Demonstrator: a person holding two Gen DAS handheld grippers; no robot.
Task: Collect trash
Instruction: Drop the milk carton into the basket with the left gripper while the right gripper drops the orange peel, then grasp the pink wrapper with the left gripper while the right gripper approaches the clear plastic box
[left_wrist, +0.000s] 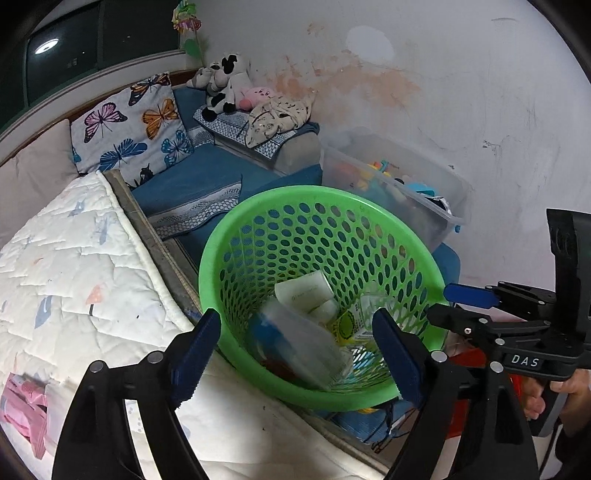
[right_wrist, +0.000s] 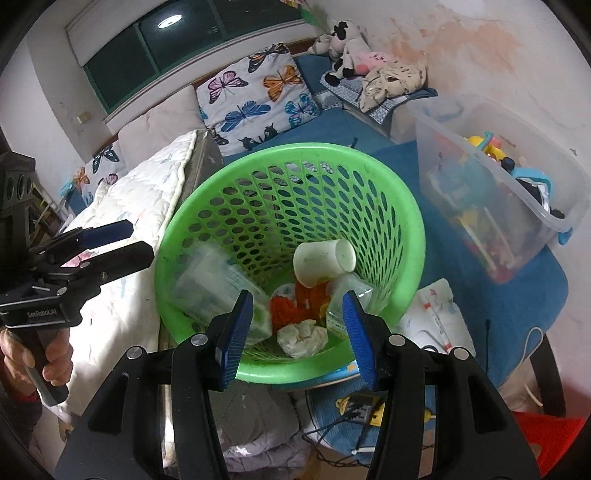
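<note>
My left claw (left_wrist: 295, 345) hangs over the green basket (right_wrist: 207, 199), jaws spread wide with nothing pressed between them. My right claw (right_wrist: 297, 326) hovers above the same basket, jaws apart and empty too. Inside lie a white cup (right_wrist: 323, 260), a crumpled tissue (right_wrist: 303, 338) and blurred clear packaging (left_wrist: 299, 343). The basket stands just beside the bed's quilt (left_wrist: 74, 280).
</note>
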